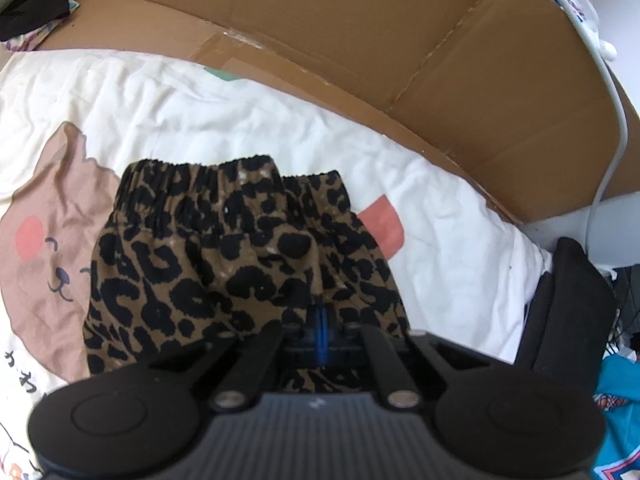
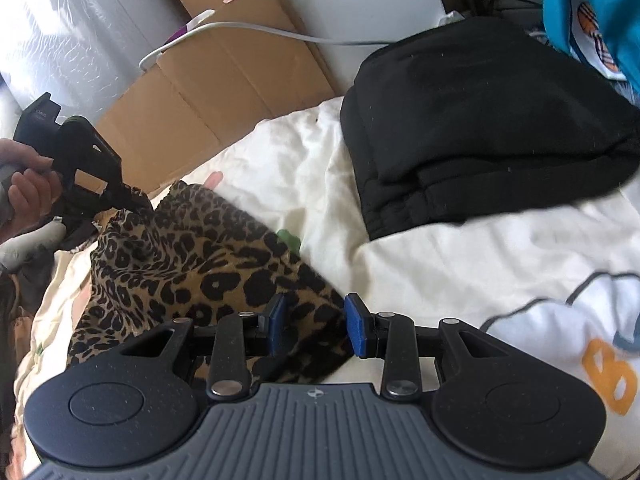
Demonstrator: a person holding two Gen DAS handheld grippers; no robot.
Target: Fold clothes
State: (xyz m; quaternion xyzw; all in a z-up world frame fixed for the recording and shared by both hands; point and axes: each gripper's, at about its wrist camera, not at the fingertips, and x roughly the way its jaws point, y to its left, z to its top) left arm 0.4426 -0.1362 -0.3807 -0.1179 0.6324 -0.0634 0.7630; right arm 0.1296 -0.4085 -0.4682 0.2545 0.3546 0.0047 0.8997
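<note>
The leopard-print shorts (image 1: 224, 248) lay on the bed's cream quilt (image 1: 440, 216), waistband toward the cardboard (image 1: 400, 40) along the far edge. The left gripper (image 1: 322, 332) was clamped on their hem. The right gripper (image 2: 316, 324) stood open over another edge, beside a black garment (image 2: 480, 120); bare quilt lay between.

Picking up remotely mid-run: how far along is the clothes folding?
Done, apparently: a black garment lies folded on the bedspread. In hand: the leopard-print shorts; the left gripper is shut on their fabric, the right gripper open over it. Left: folding them, likely the blue garment too.
</note>
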